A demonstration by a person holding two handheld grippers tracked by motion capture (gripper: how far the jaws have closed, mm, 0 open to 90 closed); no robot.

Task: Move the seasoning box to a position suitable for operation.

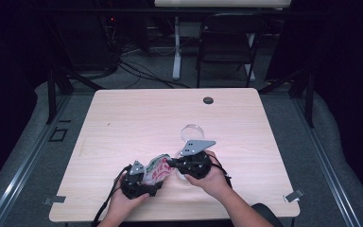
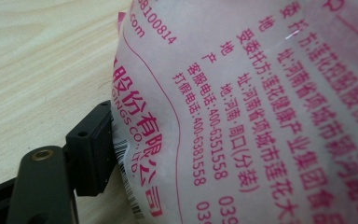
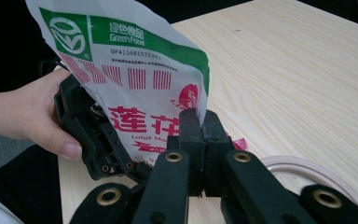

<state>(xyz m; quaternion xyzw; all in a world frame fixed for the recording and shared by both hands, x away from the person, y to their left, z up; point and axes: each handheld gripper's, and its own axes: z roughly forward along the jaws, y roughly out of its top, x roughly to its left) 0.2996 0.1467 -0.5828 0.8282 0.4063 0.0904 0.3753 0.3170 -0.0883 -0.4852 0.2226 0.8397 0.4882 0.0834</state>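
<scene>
Now the right gripper (image 3: 200, 135) pinches the printed food pouch's (image 3: 135, 93) edge, while the left gripper (image 1: 139, 182) clasps its opposite side.

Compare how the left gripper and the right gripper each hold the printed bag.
The right gripper has its jaws pinched tight on the thin edge of the printed bag; the left gripper has its jaws spread wide around the bag's full body. In the high view the right gripper carries a grey three-cornered plate on top and sits farther up the table than the left. Both are black, hand-held and clamped on the same bag.
</scene>
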